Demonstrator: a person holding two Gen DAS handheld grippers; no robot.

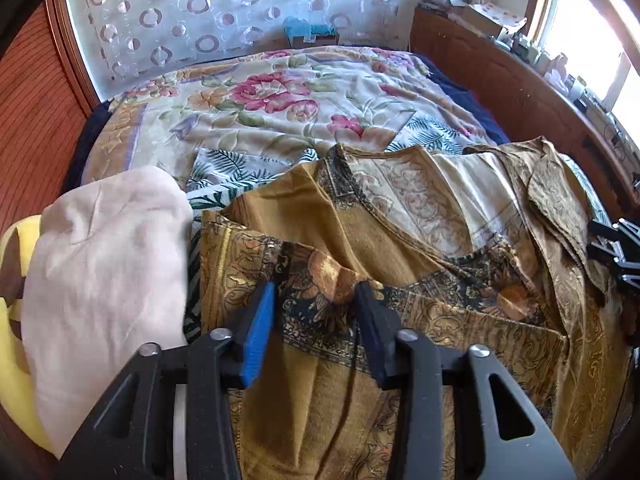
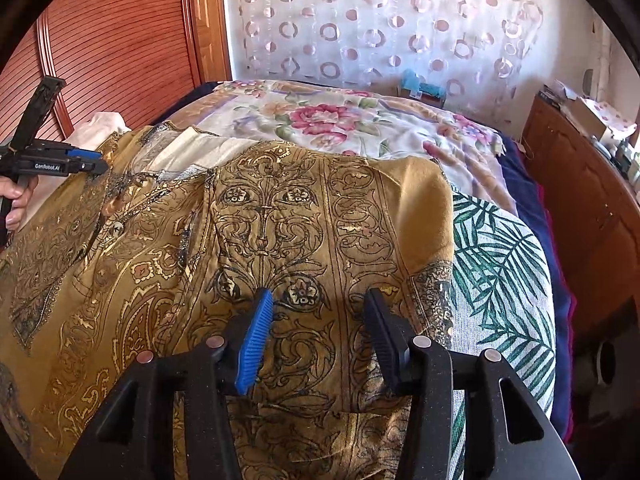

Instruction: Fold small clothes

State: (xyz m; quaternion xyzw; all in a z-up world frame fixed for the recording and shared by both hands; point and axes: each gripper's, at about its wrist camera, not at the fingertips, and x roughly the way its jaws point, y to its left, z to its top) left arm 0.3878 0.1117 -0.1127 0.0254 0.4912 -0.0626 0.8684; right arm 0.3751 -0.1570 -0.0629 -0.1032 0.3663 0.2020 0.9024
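Observation:
A mustard-gold garment (image 1: 360,240) with dark ornate print and a cream lining lies spread over the bed, its near part rumpled. My left gripper (image 1: 316,304) has a raised ridge of this cloth pinched between its blue and black fingers. In the right wrist view the left gripper (image 2: 94,162) sits at the far left, held by a hand (image 2: 16,200), its tips together on the garment's (image 2: 280,220) edge. My right gripper (image 2: 318,312) stands open over a flat printed panel, with the cloth lying beneath its fingers. From the left wrist it shows at the right edge as the right gripper (image 1: 614,248).
A cream cloth (image 1: 104,280) over a yellow one (image 1: 16,360) lies at the left. A palm-leaf sheet (image 2: 500,280) and floral bedspread (image 1: 260,100) cover the bed. A wooden headboard (image 1: 520,92) with clutter runs along the right, a wooden door (image 2: 120,40) stands left, and a curtain (image 2: 380,20) hangs behind.

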